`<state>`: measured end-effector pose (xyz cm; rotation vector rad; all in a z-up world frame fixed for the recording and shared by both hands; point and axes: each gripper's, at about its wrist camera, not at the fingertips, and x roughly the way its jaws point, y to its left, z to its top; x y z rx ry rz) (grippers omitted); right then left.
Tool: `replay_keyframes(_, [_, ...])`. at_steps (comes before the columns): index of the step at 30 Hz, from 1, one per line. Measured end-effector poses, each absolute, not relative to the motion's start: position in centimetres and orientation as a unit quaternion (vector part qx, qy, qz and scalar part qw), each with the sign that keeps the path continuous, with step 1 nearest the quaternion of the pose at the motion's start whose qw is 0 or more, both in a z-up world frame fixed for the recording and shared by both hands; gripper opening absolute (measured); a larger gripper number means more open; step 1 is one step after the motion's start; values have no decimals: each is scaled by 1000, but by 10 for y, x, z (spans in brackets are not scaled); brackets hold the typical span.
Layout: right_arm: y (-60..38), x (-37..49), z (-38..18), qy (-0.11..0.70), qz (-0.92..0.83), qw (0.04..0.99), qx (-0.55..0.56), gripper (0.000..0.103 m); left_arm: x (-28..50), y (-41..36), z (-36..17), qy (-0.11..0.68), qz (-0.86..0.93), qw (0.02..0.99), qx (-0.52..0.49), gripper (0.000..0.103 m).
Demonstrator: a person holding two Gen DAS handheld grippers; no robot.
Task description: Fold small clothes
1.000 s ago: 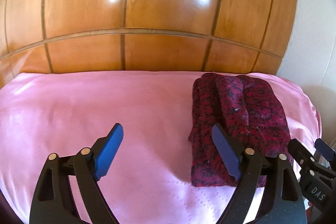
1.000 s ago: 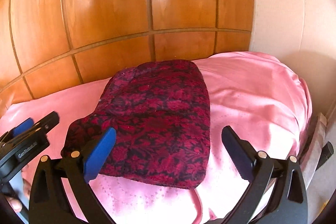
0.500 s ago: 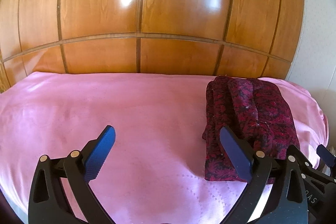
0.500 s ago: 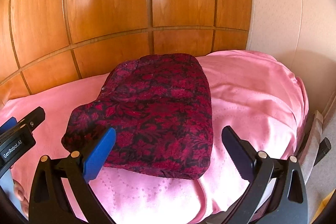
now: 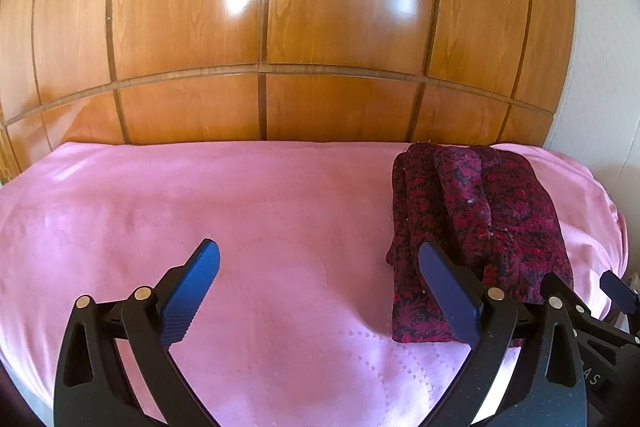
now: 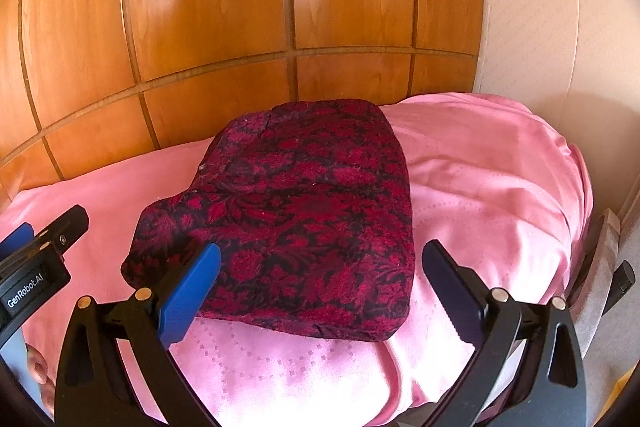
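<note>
A dark red garment with a black flower pattern (image 6: 304,211) lies folded into a thick packet on the pink bedspread (image 6: 500,187), near its right end. In the left wrist view the same garment (image 5: 480,219) lies to the right, its folded layers showing along the left side. My left gripper (image 5: 316,267) stands wide open over bare bedspread, left of the garment, holding nothing. My right gripper (image 6: 320,271) is open too, just in front of the garment's near edge, with its jaws clear of the cloth.
Glossy wooden panelling (image 5: 320,27) rises right behind the bed. A pale wall (image 6: 560,27) stands at the right. The bedspread's left stretch (image 5: 160,207) is bare. A hand's fingers (image 6: 36,367) show at the lower left of the right wrist view.
The left gripper's jaws spread a little wider and its view tipped up slightly. The right gripper drew back a touch from the garment, which has not moved.
</note>
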<state>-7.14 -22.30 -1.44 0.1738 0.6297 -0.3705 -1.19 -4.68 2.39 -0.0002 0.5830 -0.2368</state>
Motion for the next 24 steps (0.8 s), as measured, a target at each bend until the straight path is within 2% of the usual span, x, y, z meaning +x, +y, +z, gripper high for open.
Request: replay_keyframes(24, [-226, -74, -3, 291, -169, 937, 97, 100, -10, -40, 21, 289, -111, 951, -4, 99])
